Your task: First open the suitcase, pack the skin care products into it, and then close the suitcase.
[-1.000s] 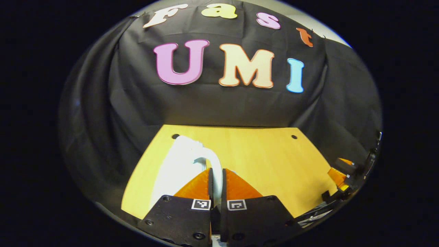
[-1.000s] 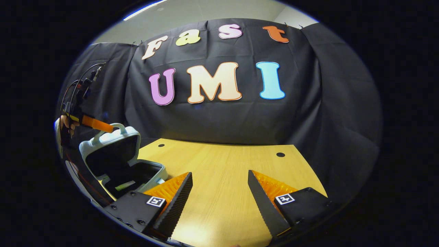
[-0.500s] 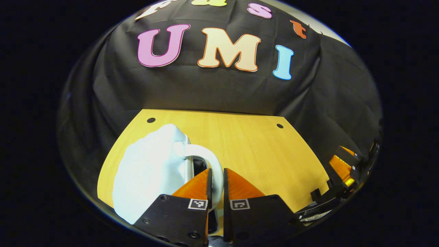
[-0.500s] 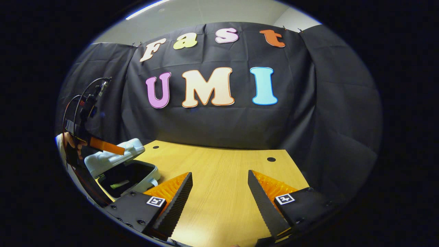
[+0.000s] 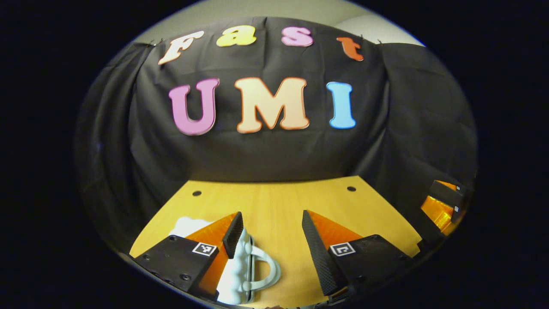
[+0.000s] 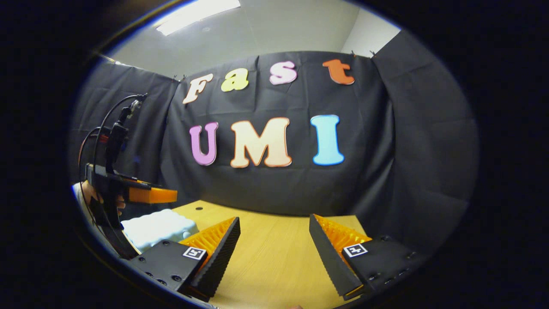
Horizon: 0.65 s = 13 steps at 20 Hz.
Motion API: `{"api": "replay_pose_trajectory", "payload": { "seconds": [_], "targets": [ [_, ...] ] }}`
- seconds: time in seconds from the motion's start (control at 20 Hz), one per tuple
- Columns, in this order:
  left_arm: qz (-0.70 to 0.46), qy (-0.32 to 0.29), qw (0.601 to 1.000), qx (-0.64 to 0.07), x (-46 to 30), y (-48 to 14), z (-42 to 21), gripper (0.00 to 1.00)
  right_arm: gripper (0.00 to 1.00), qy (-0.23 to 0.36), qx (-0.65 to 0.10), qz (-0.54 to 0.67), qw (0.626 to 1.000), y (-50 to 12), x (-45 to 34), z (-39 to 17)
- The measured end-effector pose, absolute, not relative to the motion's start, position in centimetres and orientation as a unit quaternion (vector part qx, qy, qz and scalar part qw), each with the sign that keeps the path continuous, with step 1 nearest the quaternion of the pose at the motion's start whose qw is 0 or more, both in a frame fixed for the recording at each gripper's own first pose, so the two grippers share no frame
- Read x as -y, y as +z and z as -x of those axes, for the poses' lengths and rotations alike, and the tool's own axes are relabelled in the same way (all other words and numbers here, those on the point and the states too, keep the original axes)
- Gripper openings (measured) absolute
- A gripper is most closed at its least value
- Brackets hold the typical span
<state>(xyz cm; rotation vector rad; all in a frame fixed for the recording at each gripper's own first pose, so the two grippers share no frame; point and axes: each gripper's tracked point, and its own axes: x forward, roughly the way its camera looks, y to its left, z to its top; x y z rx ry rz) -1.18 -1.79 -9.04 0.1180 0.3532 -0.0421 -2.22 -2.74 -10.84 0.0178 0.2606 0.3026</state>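
Note:
The white hard-shell suitcase (image 5: 238, 274) lies shut on the wooden table (image 5: 279, 201), its lid down and its contents hidden. Its looped handle (image 5: 268, 269) points towards the gap of my left gripper (image 5: 271, 219), which hovers just above it, open and holding nothing. In the right gripper view the suitcase (image 6: 156, 227) sits at the left under the left gripper (image 6: 151, 195), held by a hand (image 6: 91, 198). My right gripper (image 6: 274, 222) is open over bare table (image 6: 270, 257), well to the right of the suitcase.
The black booth cloth hangs behind the table and along both sides. Two small holes (image 5: 197, 193) mark the table's far edge. My right gripper (image 5: 441, 206) shows at the far right of the left gripper view.
The left gripper brought the lid down by its handle until the suitcase was shut, then let go, opened and lifted. The right gripper stayed open and tilted upward.

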Motion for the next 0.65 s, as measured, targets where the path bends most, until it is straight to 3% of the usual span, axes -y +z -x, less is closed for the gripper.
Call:
{"api": "replay_pose_trajectory", "payload": {
  "seconds": [0.05, 0.1, 0.15, 0.4, 0.65],
  "targets": [
    [-0.058, -0.019, 0.987, -0.151, 2.9, -7.7, 1.2, 0.82, 0.99, 0.143, -0.114, -0.013, 0.983, -9.2, 3.1, 1.9],
    [-0.056, -0.03, 0.989, -0.132, 4.4, -6.9, 1.1, 0.91, 0.99, 0.141, -0.096, -0.016, 0.985, -7.5, 3.1, 1.6],
    [-0.048, -0.043, 0.99, -0.121, 6.0, -6.3, 0.8, 0.87, 0.99, 0.137, -0.079, -0.015, 0.987, -6.0, 3.0, 1.3],
    [-0.048, -0.075, 0.993, -0.08, 7.8, -2.3, 0.3, 0.94, 0.99, 0.094, -0.012, -0.008, 0.995, -0.4, 3.6, 1.6],
    [-0.059, -0.097, 0.992, -0.061, 7.5, -0.8, 1.0, 0.94, 0.99, 0.068, -0.007, -0.013, 0.998, 0.2, 3.1, 2.3]
  ]
}}
